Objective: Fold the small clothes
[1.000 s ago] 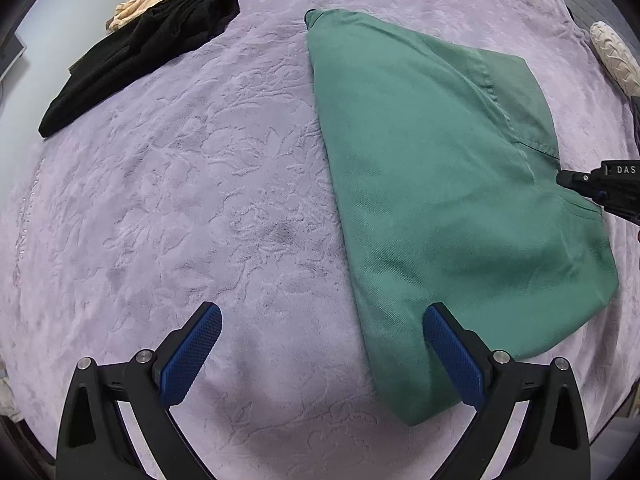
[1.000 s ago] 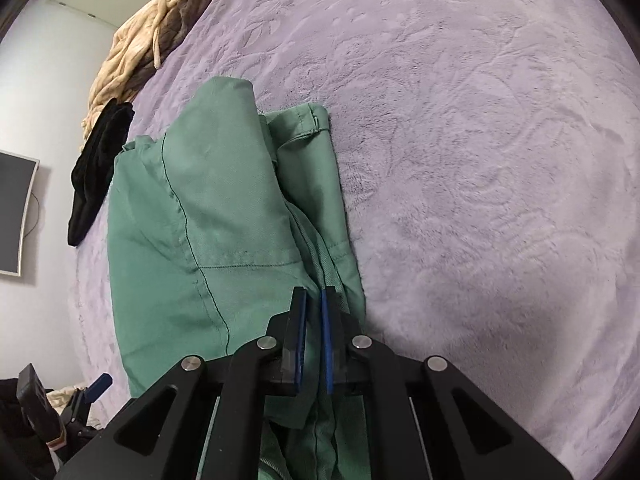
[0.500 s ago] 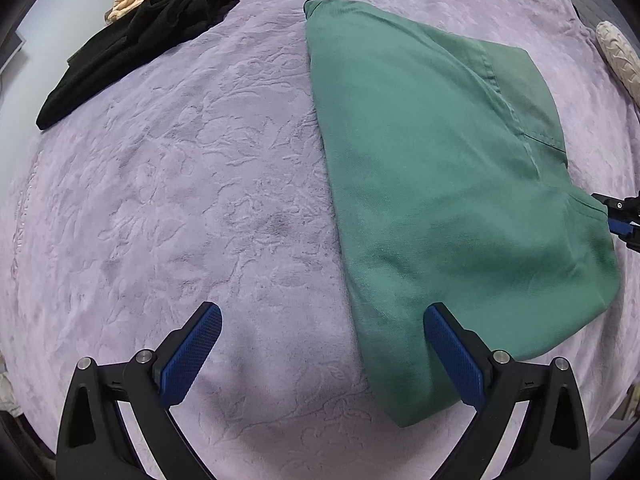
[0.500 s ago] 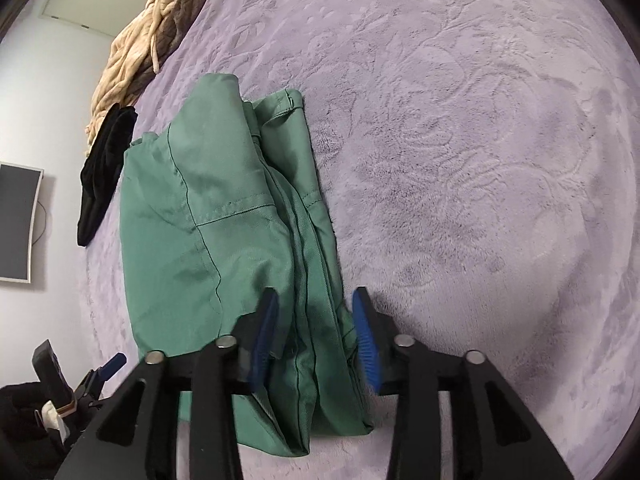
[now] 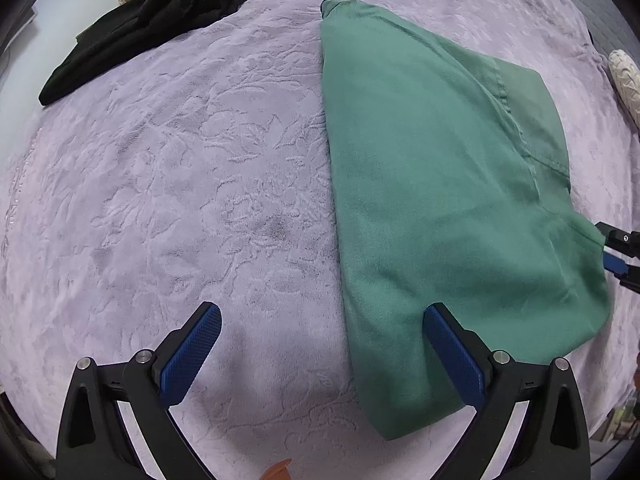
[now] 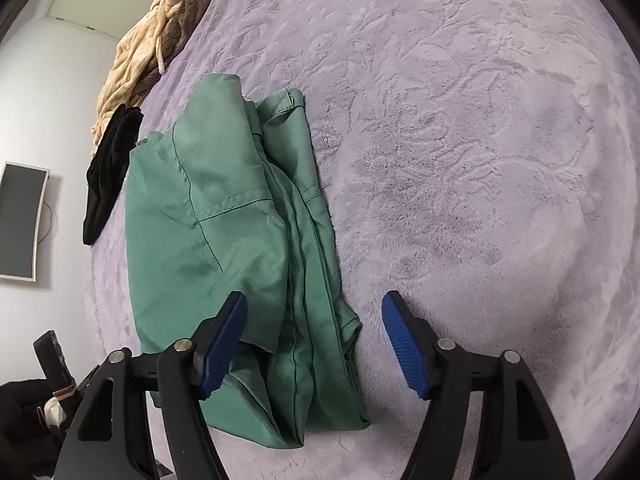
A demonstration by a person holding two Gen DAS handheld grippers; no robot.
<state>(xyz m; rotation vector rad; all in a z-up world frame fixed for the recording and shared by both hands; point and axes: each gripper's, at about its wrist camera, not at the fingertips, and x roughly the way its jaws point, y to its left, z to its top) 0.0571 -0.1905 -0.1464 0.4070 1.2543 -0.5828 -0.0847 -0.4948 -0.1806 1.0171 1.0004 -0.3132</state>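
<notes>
Fingers first: right gripper (image 6: pixel 314 314) has its jaws opening, blue pads apart w/ nothing pinched; the layered edge of the green garment (image 6: pixel 224 216) lies between and under them, slack on the bed, so it's let go; left gripper (image 5: pixel 320 326) is spread wide and empty, its right-hand finger (image 5: pixel 452 354) over the near corner of the cloth, its left-hand finger (image 5: pixel 188 354) over bare purple bedspread (image 5: pixel 180 168). Garment sits folded into a longish slab; in the left wrist view its long axis runs away from the fingers, near end by the pads, far end up toward the top of frame; the straight folded edge passes between the two left fingers, bulk of the fabric off to the right-finger side. In the right wrist view the same slab runs ahead of the fingers and to their left, w/ stacked loose hems nearest the right pads. So both hands are at the near end; right is closer to the loose hems, left to the fold edge; prob. next is a near-to-far fold along that axis, needing both near corners. Whether the left pad touches the cloth or hovers I can't tell. Black garment (image 5: pixel 152 28) and beige knit (image 6: pixel 140 52) lie well beyond the far end.
</notes>
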